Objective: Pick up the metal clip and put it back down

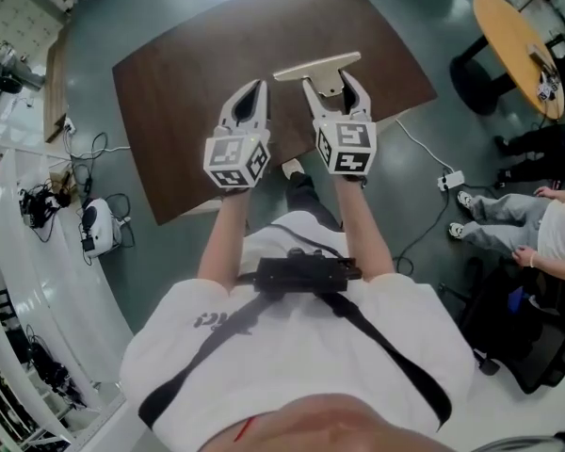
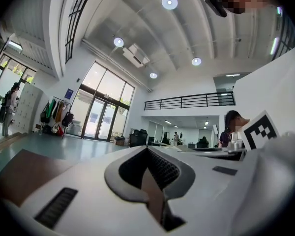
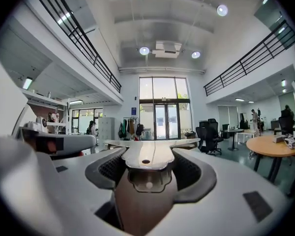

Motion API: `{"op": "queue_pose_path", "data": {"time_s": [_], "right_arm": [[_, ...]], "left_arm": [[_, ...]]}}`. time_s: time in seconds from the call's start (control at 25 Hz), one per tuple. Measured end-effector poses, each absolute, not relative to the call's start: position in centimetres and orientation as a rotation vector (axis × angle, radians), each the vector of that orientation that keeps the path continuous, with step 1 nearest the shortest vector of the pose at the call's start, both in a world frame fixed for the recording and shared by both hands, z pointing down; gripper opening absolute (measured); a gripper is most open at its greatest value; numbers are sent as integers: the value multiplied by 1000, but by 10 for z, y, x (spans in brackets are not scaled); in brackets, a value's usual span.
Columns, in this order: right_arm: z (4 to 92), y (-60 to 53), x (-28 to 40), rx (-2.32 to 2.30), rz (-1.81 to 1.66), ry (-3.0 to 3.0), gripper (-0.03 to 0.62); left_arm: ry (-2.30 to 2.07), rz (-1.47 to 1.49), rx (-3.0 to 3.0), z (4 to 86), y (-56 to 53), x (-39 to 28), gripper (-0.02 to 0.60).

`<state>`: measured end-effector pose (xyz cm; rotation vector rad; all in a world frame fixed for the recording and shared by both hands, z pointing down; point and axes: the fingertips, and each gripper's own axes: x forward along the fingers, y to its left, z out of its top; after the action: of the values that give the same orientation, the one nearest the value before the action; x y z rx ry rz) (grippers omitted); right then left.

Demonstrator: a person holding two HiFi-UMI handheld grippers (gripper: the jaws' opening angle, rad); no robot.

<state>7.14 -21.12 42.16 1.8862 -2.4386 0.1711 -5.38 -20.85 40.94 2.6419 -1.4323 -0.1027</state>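
Observation:
My right gripper (image 1: 334, 81) is shut on the metal clip (image 1: 318, 67), a pale T-shaped piece of metal whose wide bar sticks out past the jaws above the brown table (image 1: 188, 73). In the right gripper view the shiny metal clip (image 3: 147, 157) lies flat between the two dark pads (image 3: 110, 167), its bar spreading left and right in front. My left gripper (image 1: 249, 94) hangs beside it to the left, its jaws together and nothing between them. From the left gripper view the left gripper (image 2: 155, 173) points up into the hall.
The brown table's near edge runs just under my hands. A round wooden table (image 1: 518, 40) stands at the right, and a seated person's legs (image 1: 494, 219) are beside it. Cables and a power strip (image 1: 450, 180) lie on the floor.

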Motion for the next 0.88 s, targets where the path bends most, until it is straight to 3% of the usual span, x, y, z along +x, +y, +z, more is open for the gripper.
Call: {"op": "queue_pose_path", "data": {"time_s": [0.56, 0.88], "right_arm": [[409, -139, 98, 1968, 72, -2389, 301], [415, -109, 174, 2171, 81, -2184, 301]], "left_arm": [[-1291, -162, 2752, 390, -164, -15, 14], [-1017, -135, 2813, 401, -162, 59, 14]]}}
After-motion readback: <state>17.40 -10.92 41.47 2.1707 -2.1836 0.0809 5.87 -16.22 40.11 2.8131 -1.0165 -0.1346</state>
